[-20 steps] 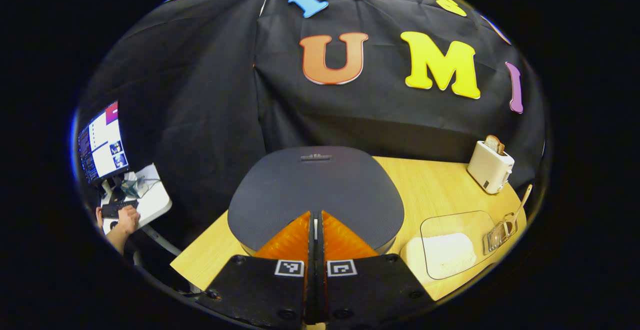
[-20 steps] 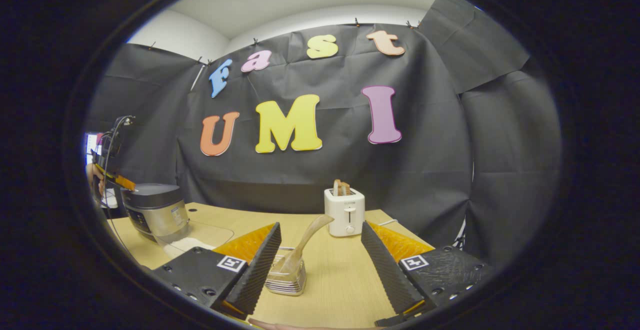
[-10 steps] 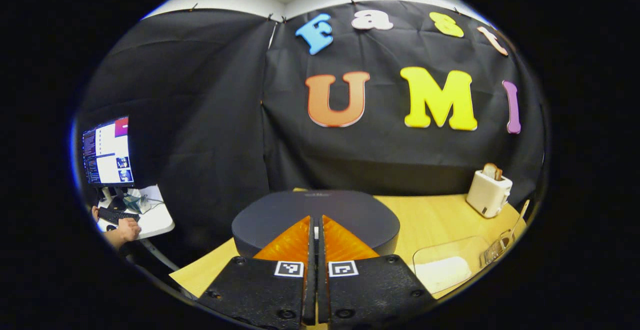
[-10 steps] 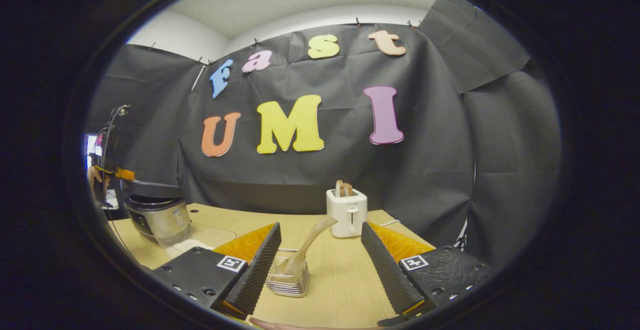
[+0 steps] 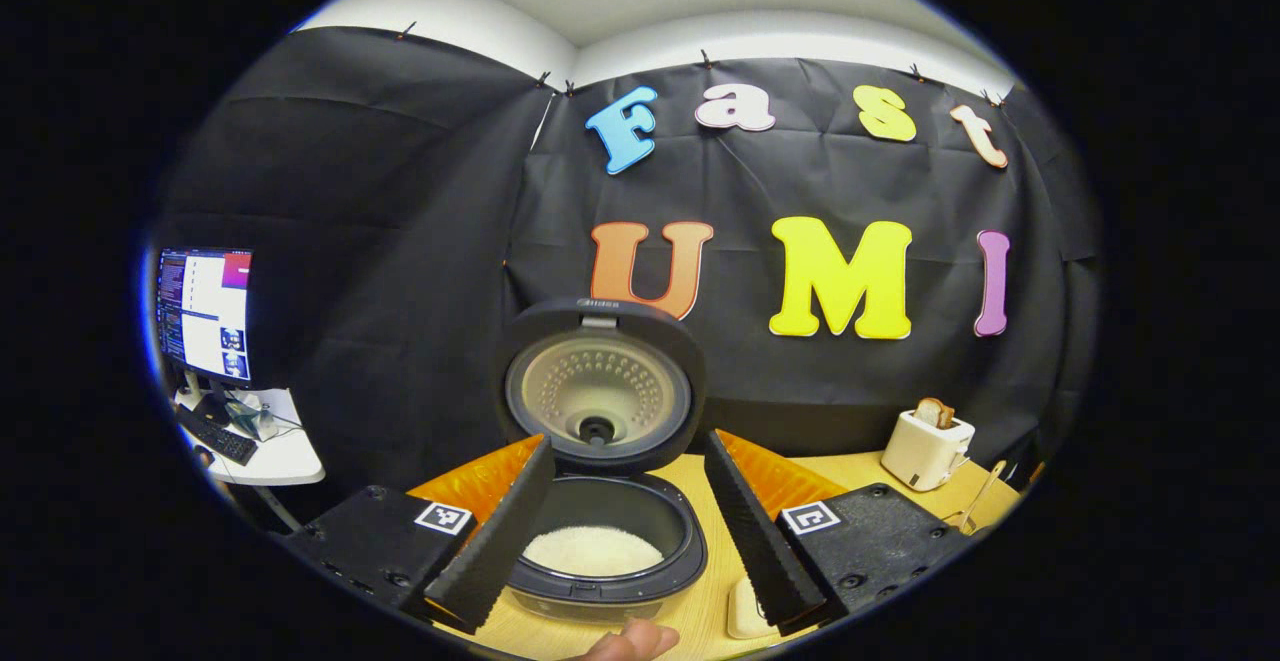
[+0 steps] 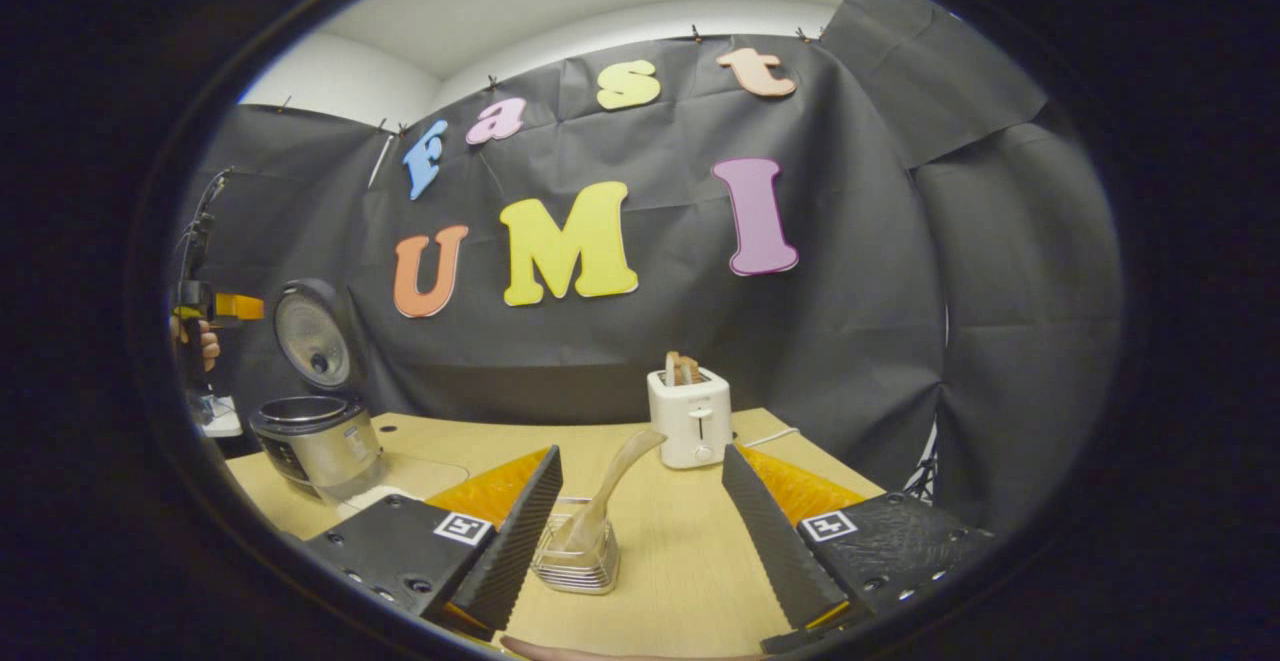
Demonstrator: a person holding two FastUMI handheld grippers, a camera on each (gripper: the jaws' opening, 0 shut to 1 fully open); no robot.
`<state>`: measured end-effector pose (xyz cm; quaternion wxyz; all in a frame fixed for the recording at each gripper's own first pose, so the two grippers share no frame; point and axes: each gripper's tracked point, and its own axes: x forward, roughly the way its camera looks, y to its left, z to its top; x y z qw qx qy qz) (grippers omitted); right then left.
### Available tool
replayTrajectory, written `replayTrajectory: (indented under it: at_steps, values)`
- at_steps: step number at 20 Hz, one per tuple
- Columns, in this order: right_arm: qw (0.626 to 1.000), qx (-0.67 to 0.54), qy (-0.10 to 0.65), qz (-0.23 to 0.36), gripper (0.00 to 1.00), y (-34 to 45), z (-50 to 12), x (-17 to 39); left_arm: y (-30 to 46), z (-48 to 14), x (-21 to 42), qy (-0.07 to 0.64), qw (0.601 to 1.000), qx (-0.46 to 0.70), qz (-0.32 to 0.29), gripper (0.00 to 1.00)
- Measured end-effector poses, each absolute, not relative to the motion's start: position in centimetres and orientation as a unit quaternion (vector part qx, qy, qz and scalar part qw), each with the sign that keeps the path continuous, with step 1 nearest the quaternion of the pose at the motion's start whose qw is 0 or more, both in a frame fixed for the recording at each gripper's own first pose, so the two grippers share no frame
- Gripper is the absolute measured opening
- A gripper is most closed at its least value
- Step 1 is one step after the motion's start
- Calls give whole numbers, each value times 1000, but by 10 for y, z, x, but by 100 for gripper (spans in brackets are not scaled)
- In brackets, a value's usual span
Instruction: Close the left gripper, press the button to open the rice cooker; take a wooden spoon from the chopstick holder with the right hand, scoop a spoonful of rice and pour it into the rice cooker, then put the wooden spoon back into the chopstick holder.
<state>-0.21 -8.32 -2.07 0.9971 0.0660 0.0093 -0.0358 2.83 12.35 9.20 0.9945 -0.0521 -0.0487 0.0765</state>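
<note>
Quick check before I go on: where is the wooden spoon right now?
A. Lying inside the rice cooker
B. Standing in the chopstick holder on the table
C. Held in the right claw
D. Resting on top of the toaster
B. In the right gripper view the wooden spoon stands in the chopstick holder on the table, between the spread fingers of the open right claw, which does not touch it.
</note>
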Motion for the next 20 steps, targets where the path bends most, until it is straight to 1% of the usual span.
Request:
replayTrajectory:
  at_steps: [1, 2, 3, 7, 9, 10, 11, 13, 14, 16, 19, 20]
  values:
    - [997, 63, 10, -36, 92, -83, -22, 0, 121, 90, 26, -47, 995, -51, 75, 97]
    - [997, 59, 10, -38, 92, -83, -22, 3, 118, 91, 22, -55, 995, -50, 72, 97]
    - [998, 56, 12, -39, 96, -83, -24, 6, 115, 92, 19, -63, 994, -52, 73, 96]
    - [997, 65, 41, -20, 96, -71, -39, 23, 101, 90, 3, -79, 994, -34, 64, 96]
    - [995, 79, 57, -12, 96, -67, -47, 37, 84, 86, -2, -77, 996, -21, 48, 96]
    - [994, 86, 64, -10, 92, -66, -50, 44, 76, 81, -4, -73, 996, -15, 39, 96]
    - [993, 92, 75, -10, 100, -66, -56, 53, 71, 75, -5, -68, 997, -7, 34, 96]
    - [990, 102, 93, -8, 92, -63, -66, 73, 63, 71, -10, -68, 997, 10, 33, 96]
    - [989, 106, 103, -5, 96, -61, -70, 84, 59, 70, -11, -72, 997, 17, 32, 96]
    - [986, 109, 127, 1, 94, -56, -84, 102, 50, 67, -10, -81, 996, 27, 26, 96]
    - [984, 99, 149, 11, 95, -51, -95, 131, 40, 54, -5, -70, 997, 19, 8, 96]
    - [983, 97, 156, 16, 89, -49, -98, 140, 38, 51, -4, -67, 998, 15, 5, 100]
